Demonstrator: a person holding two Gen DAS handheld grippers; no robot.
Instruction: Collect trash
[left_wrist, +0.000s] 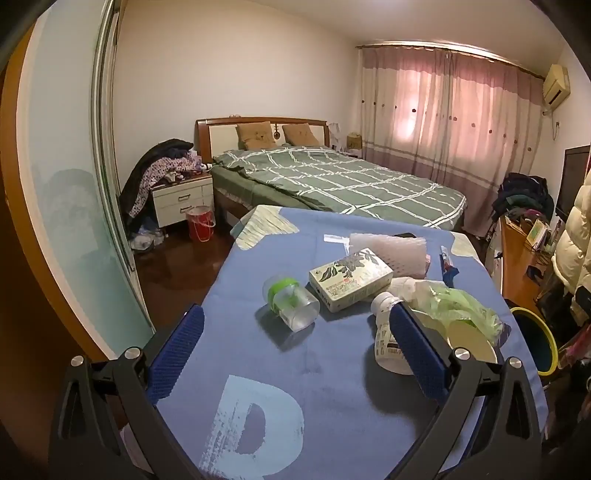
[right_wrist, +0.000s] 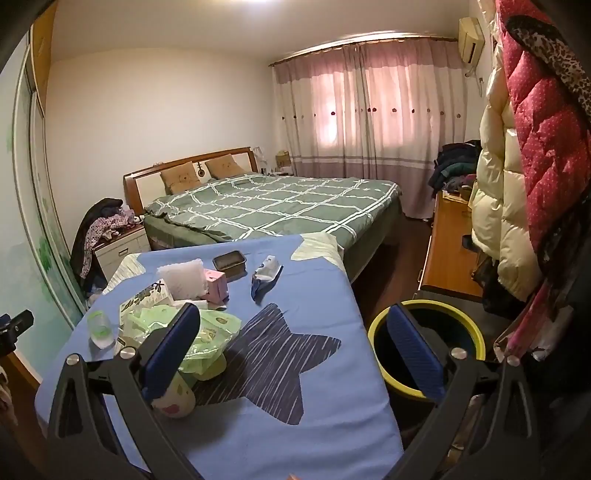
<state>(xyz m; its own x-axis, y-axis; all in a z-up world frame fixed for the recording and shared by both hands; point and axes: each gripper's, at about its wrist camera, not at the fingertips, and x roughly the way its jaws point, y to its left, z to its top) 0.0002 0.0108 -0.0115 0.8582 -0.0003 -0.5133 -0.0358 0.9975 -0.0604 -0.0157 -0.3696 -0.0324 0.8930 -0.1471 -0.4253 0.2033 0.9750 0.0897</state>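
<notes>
Trash lies on a table under a blue cloth (left_wrist: 258, 369). A clear jar (left_wrist: 291, 302) with a green band lies on its side, just ahead of my left gripper (left_wrist: 295, 350), which is open and empty. Behind the jar is a leaf-printed box (left_wrist: 351, 282). A white bottle (left_wrist: 386, 332) lies against the right finger. A green plastic bag (left_wrist: 454, 306) covers a paper cup (left_wrist: 471, 341). My right gripper (right_wrist: 291, 350) is open and empty above the cloth. Its left finger is over the green bag (right_wrist: 210, 332). Its right finger is over the yellow-rimmed bin (right_wrist: 373, 332).
White foam wrap (right_wrist: 183, 278), a pink box (right_wrist: 216, 286), a small tin (right_wrist: 229, 264) and a blue-white wrapper (right_wrist: 266, 277) lie at the table's far end. A green bed (left_wrist: 332, 181) stands behind. Coats (right_wrist: 535, 166) hang at the right, beside a wooden desk (right_wrist: 447, 251).
</notes>
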